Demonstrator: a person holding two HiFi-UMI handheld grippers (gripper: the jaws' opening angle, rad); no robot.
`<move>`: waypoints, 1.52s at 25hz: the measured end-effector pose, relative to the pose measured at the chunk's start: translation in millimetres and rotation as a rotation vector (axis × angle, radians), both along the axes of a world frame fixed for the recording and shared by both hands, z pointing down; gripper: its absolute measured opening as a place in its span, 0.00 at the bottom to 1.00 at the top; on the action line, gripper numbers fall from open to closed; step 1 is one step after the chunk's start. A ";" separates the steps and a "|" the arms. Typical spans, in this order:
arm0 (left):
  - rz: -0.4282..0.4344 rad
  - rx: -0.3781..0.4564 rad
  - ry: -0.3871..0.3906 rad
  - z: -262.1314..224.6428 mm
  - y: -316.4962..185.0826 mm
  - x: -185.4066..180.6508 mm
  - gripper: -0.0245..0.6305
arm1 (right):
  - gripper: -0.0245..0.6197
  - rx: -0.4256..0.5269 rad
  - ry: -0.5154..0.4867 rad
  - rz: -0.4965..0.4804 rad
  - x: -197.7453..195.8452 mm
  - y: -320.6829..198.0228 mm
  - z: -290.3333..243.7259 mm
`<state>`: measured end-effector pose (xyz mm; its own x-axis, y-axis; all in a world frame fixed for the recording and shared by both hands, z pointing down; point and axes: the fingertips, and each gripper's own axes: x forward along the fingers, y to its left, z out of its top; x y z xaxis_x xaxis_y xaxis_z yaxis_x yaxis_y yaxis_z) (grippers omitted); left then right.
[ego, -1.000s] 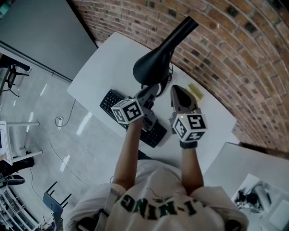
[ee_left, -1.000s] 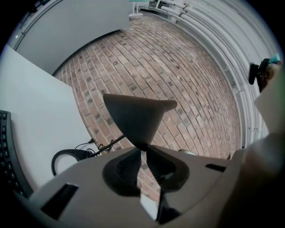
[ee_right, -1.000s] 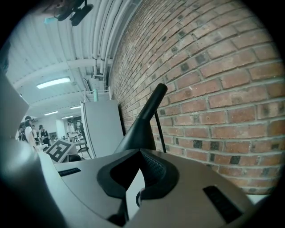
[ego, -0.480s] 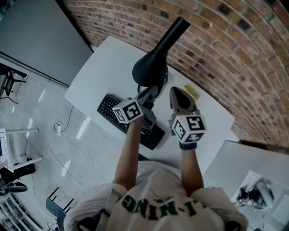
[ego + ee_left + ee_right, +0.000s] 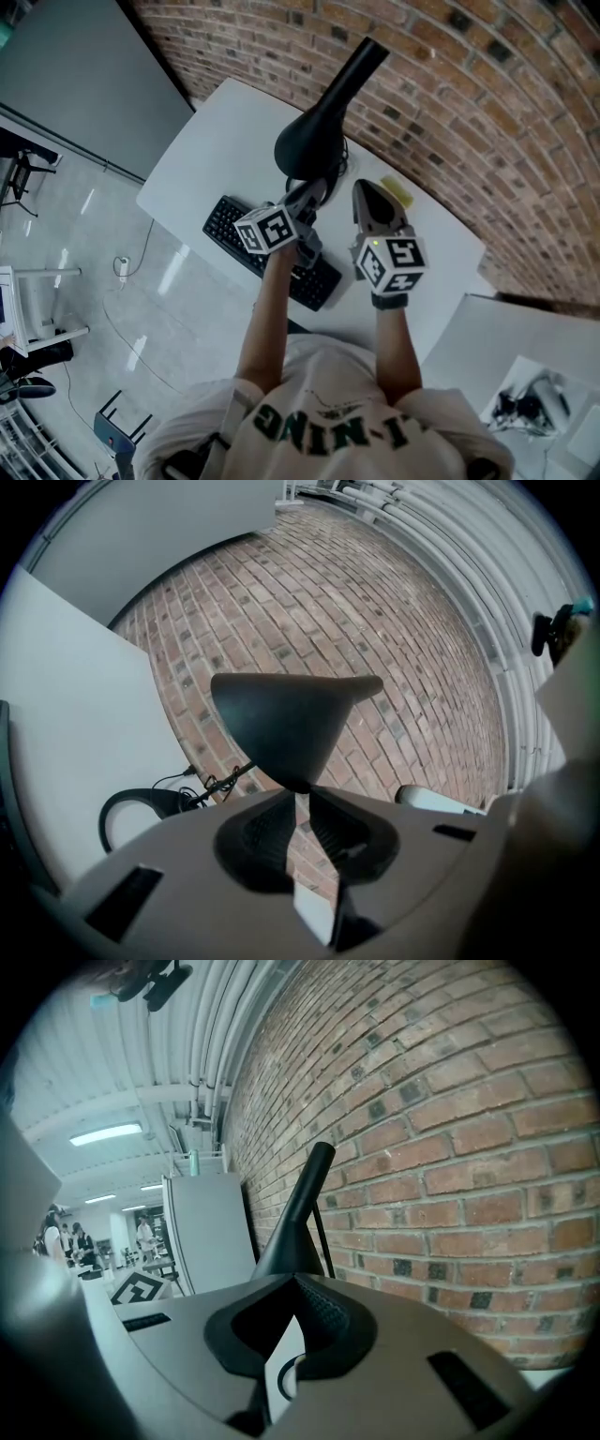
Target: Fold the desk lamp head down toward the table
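The black desk lamp's cone-shaped head (image 5: 312, 142) hangs over the white table (image 5: 211, 141), and its neck (image 5: 361, 64) slants up toward the brick wall. My left gripper (image 5: 319, 187) reaches the head's lower rim. In the left gripper view the head (image 5: 281, 724) narrows down to the jaw tips, which pinch its edge. The jaws have just opened slightly further, with the rim still between them. My right gripper (image 5: 362, 187) hovers just right of the head, shut and empty. In the right gripper view the neck (image 5: 302, 1202) rises beyond the jaws.
A black keyboard (image 5: 234, 220) lies under my left arm near the table's front edge. A yellow pad (image 5: 401, 192) sits right of the lamp. A black cable loop (image 5: 131, 806) lies by the wall. A second table (image 5: 525, 347) stands at the lower right.
Only the head camera has shifted a little. The lamp and both grippers keep their places relative to one another.
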<state>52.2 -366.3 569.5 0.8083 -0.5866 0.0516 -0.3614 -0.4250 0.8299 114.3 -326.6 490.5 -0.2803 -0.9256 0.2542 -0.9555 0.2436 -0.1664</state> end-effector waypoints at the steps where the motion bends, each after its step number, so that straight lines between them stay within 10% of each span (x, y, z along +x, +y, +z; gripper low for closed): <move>1: -0.005 -0.003 -0.032 6.6 1.1 -1.7 0.10 | 0.04 0.005 -0.003 0.000 0.3 1.0 -1.9; 19: -0.144 0.258 -0.475 -80.6 63.8 -61.4 0.07 | 0.04 0.130 -0.020 0.005 5.1 50.5 -51.9; 38: -0.346 0.589 -0.657 -168.2 132.1 -78.3 0.04 | 0.04 0.207 -0.012 -0.003 -3.7 112.2 -82.6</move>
<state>-26.1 -234.2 401.3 0.4986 -0.8651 0.0537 -0.8646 -0.4920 0.1018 110.6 -214.4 408.0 -0.2852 -0.9569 0.0549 -0.9529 0.2769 -0.1240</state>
